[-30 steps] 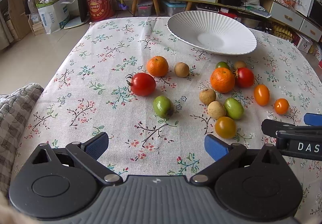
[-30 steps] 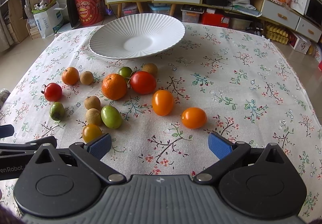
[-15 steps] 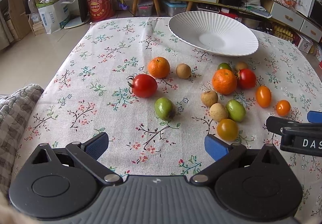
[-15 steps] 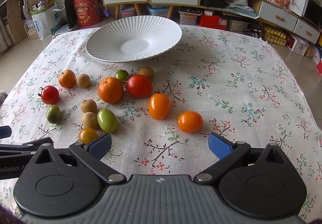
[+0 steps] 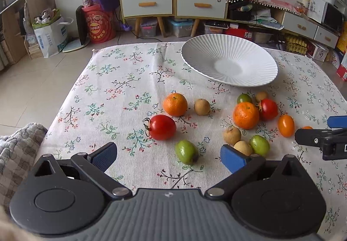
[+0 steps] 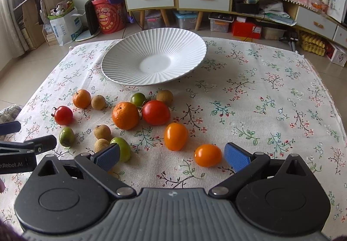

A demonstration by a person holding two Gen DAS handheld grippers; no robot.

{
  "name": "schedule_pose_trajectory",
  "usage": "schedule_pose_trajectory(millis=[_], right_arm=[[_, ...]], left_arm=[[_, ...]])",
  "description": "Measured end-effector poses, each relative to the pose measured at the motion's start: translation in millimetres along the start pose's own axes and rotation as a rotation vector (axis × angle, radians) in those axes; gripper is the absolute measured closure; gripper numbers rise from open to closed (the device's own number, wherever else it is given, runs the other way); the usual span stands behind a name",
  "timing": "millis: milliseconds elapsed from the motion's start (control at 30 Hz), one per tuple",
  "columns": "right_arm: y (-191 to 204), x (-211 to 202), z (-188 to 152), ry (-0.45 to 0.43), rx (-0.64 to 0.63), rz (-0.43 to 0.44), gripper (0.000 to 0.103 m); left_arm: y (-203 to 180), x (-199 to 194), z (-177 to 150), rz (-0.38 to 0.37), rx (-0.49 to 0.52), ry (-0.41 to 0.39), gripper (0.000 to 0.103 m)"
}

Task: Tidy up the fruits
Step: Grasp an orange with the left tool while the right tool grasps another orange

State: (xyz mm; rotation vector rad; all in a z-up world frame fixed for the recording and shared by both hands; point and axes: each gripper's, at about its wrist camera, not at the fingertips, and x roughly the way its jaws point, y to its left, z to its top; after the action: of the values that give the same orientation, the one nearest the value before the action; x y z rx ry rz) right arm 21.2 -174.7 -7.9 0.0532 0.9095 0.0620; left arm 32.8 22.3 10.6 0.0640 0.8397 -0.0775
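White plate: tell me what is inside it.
The white plate holds no fruit; its ribbed bowl and flat centre show bare in both views. All fruit lies on the tablecloth. Under the plate is hidden.

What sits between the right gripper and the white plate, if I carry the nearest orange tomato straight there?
The right gripper is open, with the orange tomato near its right pad. The oval orange tomato and red tomato lie on the cloth before the white plate; lifting over them should clear.
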Motion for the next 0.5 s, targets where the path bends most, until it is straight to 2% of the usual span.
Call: schedule_pose_trajectory(millis=[133,200,400,500], right_arm=[[-3.9,3.4,8.7,0.028,0.038,0.070,0.001],[-3.6,3.5,13.9,0.055,0.060,0.102,0.001],[4.4,4.2,33.8,0.100,0.075,0.213,0.016],[6.8,11.1,42.9,0.134,0.101,0.255,0.026]], left_arm=[[8.4,6.4,10.0,-0.061,0.005,0.004,0.001],[10.7,9.5,16.5,-0.072,0.002,0.032,0.001],[11.7,15.4,35.2,-0.150,0.054,0.050,0.002],[15.0,25.0,44.1,-0.179,0.093,0.049,0.009]])
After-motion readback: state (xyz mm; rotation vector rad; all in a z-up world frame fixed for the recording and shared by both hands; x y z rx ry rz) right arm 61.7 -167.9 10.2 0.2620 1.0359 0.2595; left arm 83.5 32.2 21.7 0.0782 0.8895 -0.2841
